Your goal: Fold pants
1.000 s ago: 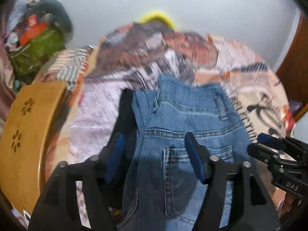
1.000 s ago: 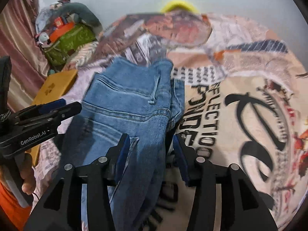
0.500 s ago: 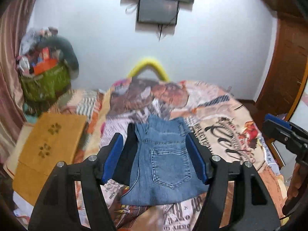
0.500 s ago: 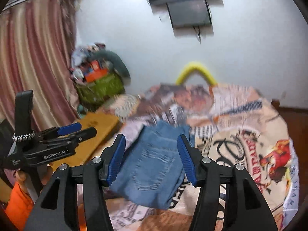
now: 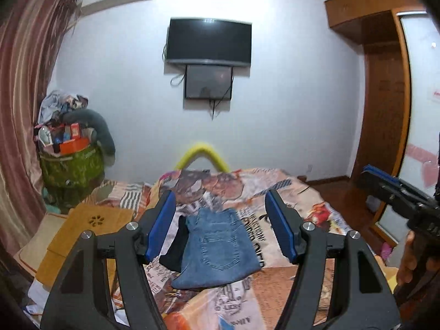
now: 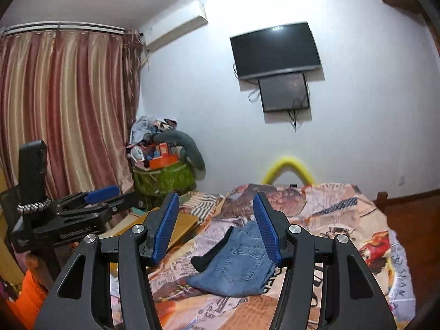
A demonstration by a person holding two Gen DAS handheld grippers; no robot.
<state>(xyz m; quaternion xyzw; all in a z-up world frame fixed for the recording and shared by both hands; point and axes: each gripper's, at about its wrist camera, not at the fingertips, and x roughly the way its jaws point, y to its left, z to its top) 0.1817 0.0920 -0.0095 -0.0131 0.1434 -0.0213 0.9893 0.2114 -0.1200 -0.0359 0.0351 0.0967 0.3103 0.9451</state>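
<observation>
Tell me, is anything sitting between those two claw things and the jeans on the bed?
Nothing visible. Both the left gripper and the right gripper hang open above the bed, with only air between their fingers and the folded jeans. A black garment lies beside the jeans, not in the way.

White walls, wall TV (image 5: 209, 41) w/ smaller screen (image 5: 208, 85) below. AC unit (image 6: 176, 31) top left, striped curtains (image 6: 66, 110), wood wardrobe (image 5: 385, 104) right, bed (image 5: 302, 198) w/ printed cover.

Jeans (image 5: 218, 249): one folded pair
Black garment (image 5: 174, 250): one
Wall screens (image 5: 209, 41): two
Grippers (image 5: 220, 231): two
Bed (image 5: 308, 206): one
</observation>
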